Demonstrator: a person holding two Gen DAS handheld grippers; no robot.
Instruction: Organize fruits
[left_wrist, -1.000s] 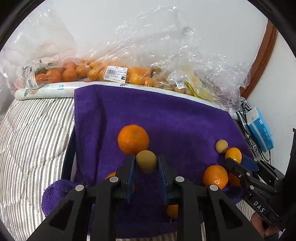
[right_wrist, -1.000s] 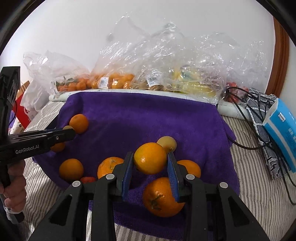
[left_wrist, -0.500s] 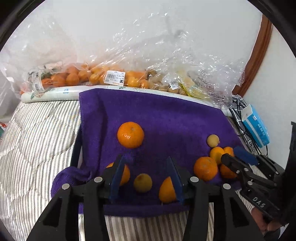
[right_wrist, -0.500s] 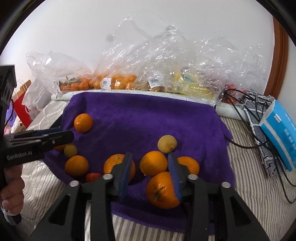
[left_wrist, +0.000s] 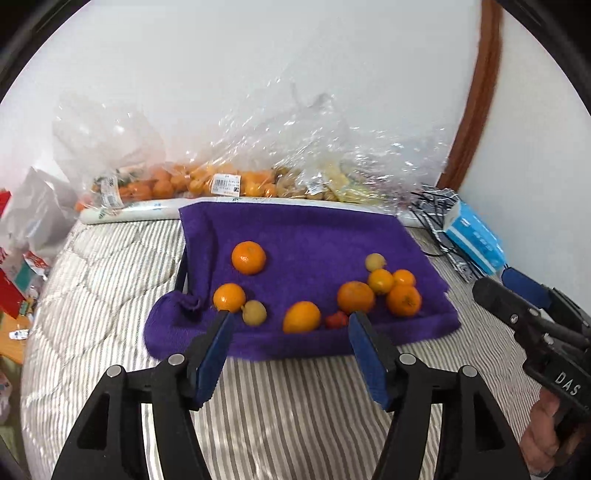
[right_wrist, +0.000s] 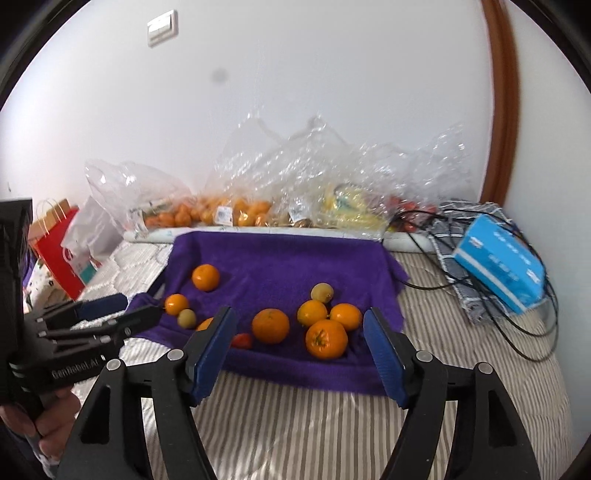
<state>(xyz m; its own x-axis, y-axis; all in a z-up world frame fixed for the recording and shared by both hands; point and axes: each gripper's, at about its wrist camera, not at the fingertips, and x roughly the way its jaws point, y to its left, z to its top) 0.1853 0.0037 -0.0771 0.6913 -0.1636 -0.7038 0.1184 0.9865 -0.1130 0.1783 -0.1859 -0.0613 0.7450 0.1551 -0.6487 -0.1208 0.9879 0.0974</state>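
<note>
Purple towel (left_wrist: 317, 236) on the striped bed carries all the loose fruit: an orange cluster (right_wrist: 325, 321) at right, a lone orange (left_wrist: 248, 257) at left; left gripper (left_wrist: 288, 332) and right gripper (right_wrist: 300, 332) both hang wide apart, empty, short of the towel; looks between picks, next needs choosing a stray and closing on it

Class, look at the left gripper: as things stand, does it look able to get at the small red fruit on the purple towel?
Probably yes. The left gripper is open and empty, and the small red fruit lies at the purple towel's near edge, with oranges close beside it.
</note>
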